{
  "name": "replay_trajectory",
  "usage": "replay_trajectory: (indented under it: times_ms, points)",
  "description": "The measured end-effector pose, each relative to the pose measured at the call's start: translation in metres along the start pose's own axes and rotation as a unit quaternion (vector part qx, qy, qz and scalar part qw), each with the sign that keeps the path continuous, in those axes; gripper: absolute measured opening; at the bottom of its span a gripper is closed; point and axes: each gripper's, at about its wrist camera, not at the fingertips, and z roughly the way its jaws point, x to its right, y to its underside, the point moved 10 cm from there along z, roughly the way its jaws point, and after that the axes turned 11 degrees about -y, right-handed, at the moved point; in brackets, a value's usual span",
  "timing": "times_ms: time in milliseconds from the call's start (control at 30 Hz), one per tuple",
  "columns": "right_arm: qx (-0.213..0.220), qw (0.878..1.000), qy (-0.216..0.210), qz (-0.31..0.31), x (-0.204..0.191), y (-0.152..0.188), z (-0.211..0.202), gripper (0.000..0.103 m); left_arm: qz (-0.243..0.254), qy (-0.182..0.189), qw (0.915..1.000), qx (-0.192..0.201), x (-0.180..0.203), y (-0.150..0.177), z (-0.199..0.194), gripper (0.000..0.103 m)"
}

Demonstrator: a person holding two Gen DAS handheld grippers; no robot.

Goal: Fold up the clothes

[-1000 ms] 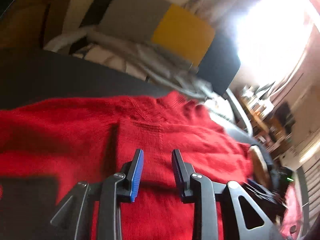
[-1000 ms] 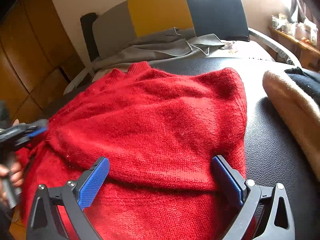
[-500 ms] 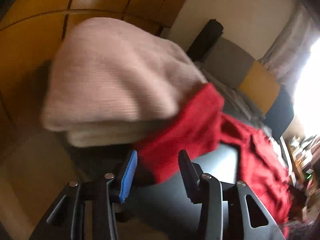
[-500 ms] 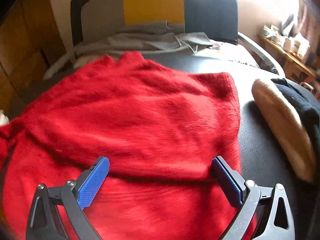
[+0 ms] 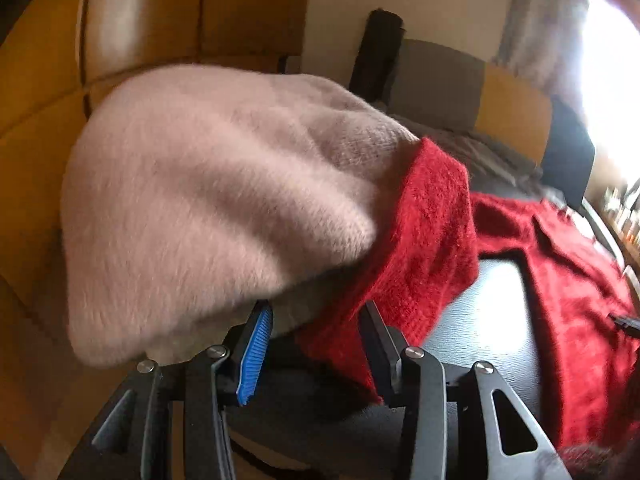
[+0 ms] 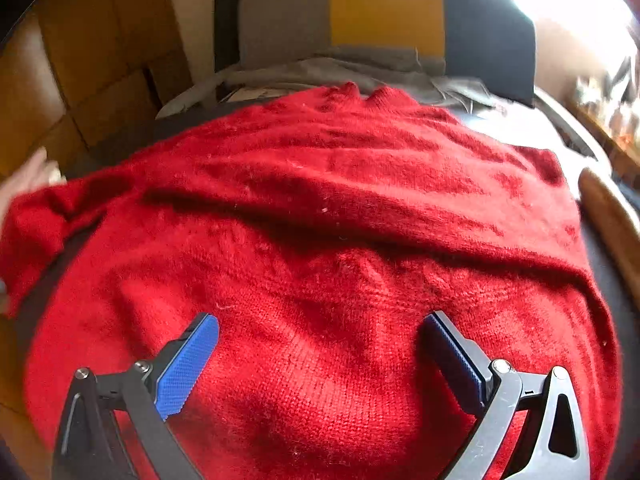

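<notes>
A red knit sweater (image 6: pixel 328 216) lies spread on a black surface (image 5: pixel 488 320). One sleeve folds across its chest. Its other sleeve (image 5: pixel 416 264) stretches left and runs under a folded pale pink sweater (image 5: pixel 216 192). My left gripper (image 5: pixel 316 344) is open at the edge of the surface, with the cuff end of that red sleeve between its fingers. My right gripper (image 6: pixel 320 352) hovers wide open over the lower body of the red sweater, holding nothing.
A chair (image 6: pixel 360 12) with a grey, yellow and dark back stands behind the surface, with grey cloth (image 6: pixel 328 72) piled on its seat. A tan folded garment (image 6: pixel 612 216) lies at the right edge. Wooden panels (image 5: pixel 120 40) fill the left. A hand (image 6: pixel 24 176) shows at far left.
My left gripper swung left from over the sweater's body to the sleeve end by the pink sweater, then moved closer. My right gripper advanced over the red sweater.
</notes>
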Motion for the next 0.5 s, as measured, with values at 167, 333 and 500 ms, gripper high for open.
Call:
replay_trajectory:
  times_ms: [167, 333, 500]
  points:
    - [-0.006, 1.000, 0.005, -0.005, 0.000, 0.003, 0.007, 0.103, -0.003, 0.025, 0.9991, -0.034, 0.014, -0.002, 0.003, 0.006]
    - [-0.002, 1.000, 0.002, -0.005, 0.000, 0.003, 0.006, 0.103, -0.102, 0.151, 0.9808, -0.069, 0.031, -0.022, -0.017, 0.006]
    - [0.006, 1.000, -0.007, 0.000, -0.002, 0.003, 0.003, 0.103, -0.189, 0.316, 0.9263, -0.080, 0.071, -0.069, -0.049, 0.006]
